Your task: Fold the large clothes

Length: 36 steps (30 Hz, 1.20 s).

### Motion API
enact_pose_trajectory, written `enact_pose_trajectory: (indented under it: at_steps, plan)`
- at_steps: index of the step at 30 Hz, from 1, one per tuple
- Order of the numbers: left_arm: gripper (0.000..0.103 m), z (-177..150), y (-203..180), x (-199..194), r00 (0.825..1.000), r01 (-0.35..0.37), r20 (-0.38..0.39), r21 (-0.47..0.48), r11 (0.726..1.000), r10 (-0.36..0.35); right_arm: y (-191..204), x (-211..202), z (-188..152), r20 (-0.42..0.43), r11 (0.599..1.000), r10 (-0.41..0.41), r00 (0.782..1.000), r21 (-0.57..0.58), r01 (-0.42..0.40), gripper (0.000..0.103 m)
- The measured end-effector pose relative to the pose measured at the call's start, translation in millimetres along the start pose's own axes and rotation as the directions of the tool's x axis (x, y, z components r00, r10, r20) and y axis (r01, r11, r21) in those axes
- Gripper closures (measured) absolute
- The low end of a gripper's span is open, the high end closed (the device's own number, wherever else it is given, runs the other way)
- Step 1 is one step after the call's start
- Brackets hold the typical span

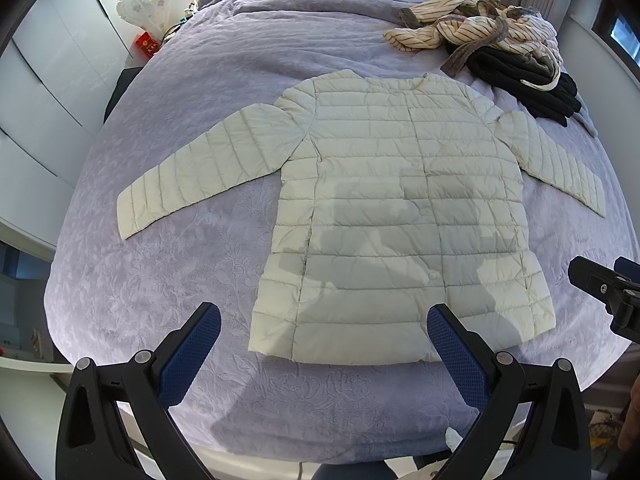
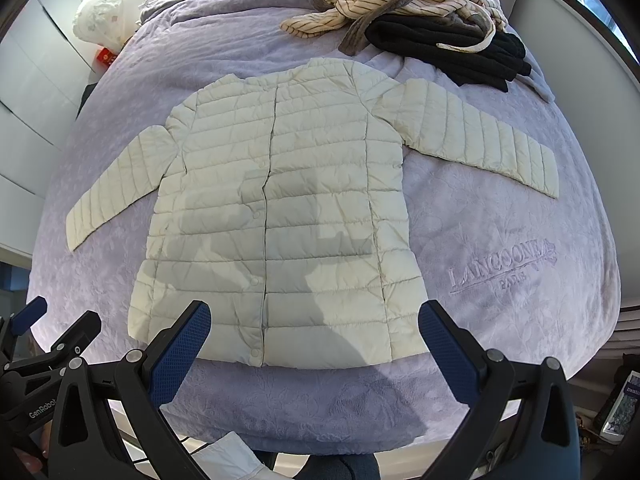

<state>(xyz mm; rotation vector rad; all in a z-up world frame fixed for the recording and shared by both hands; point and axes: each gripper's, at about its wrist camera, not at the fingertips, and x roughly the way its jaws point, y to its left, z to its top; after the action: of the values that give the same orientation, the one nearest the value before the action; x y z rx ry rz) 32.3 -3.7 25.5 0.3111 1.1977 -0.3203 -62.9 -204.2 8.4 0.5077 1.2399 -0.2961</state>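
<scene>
Jaws apart — cream quilted jacket (image 1: 400,216) flat, sleeves spread.

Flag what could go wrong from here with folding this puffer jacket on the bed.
1. The quilted jacket looks puffy and slick; a folded sleeve might spring back open.
2. The other sleeve lies close to the clothes pile; lifting it could drag the grey belt along.
3. Both grippers, left and right, are open above the hem; a pinch may catch the bedspread too.
</scene>
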Motion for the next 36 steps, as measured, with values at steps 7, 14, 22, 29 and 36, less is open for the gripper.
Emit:
enact_pose_trajectory:
  at_steps: [7, 14, 22, 29, 36]
  plan:
    - [0.000, 0, -1, 0, 1.000, 0.000, 0.000, -0.001, 1.000, 0.000, 2, 2, 0, -0.002, 1.000, -0.012, 1.000, -0.007, 0.012, 0.000]
    - [0.000, 1, 0, 2, 1.000, 0.003, 0.002, -0.002, 1.000, -0.003, 3, 4, -2, -0.005, 1.000, -0.016, 1.000, 0.000, 0.016, 0.000]
    - [0.000, 0, 2, 4, 1.000, 0.006, 0.002, -0.004, 1.000, -0.006, 10, 5, -4, -0.016, 1.000, -0.030, 0.999, -0.006, 0.030, 0.000]
    - [0.000, 1, 17, 8, 1.000, 0.021, 0.002, -0.017, 1.000, -0.021, 21, 4, -1, -0.025, 0.999, -0.040, 0.999, -0.012, 0.040, 0.000]
    - [0.000, 6, 58, 31, 0.997, 0.079, -0.007, -0.102, 0.992, -0.080, 38, 15, 9, -0.059, 1.000, -0.015, 0.998, -0.010, 0.014, 0.000]
